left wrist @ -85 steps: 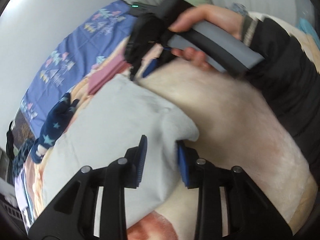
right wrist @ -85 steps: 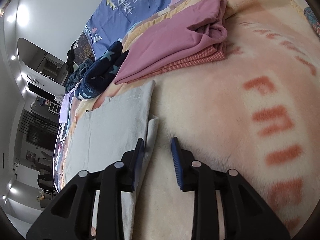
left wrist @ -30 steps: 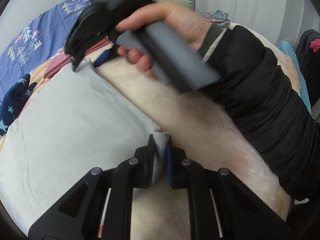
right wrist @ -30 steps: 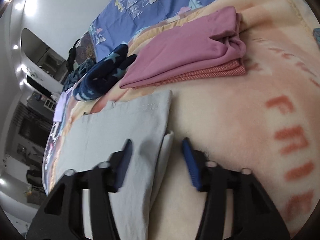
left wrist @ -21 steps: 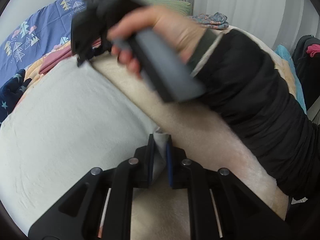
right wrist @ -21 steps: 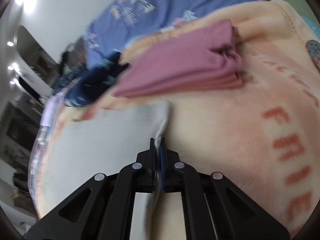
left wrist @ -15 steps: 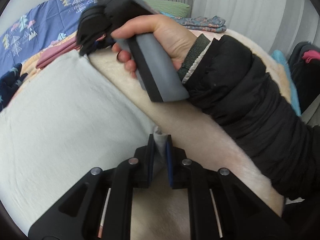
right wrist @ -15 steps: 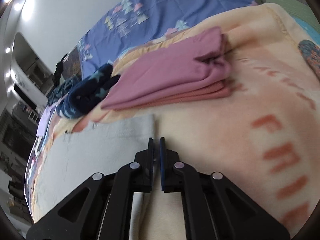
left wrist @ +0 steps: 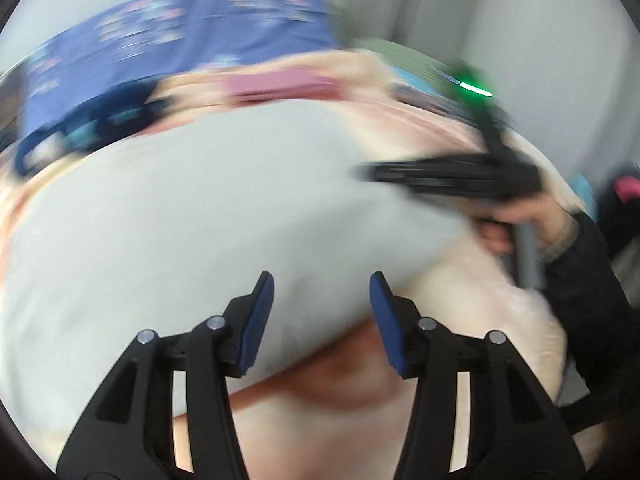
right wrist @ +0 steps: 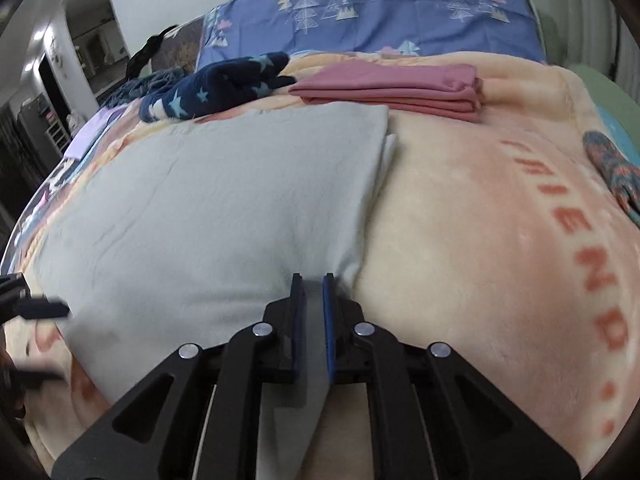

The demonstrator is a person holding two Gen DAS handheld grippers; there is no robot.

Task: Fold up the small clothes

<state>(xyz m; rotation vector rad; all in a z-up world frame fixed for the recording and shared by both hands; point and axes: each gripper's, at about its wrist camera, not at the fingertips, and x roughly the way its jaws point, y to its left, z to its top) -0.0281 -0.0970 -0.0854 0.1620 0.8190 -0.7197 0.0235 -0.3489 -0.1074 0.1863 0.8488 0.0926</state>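
bed: peach blanket (right wrist: 480, 208) under my grey cloth (right wrist: 224, 200)
left gripper (left wrist: 322, 312): jaws just opened, cloth released
right gripper (right wrist: 312, 312): clamped on cloth's edge

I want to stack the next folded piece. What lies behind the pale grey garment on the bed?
Behind the pale grey garment lie a folded pink stack and a navy star-print piece, both on the peach blanket. A blue patterned cover lies beyond them. What the grey garment covers cannot be seen.
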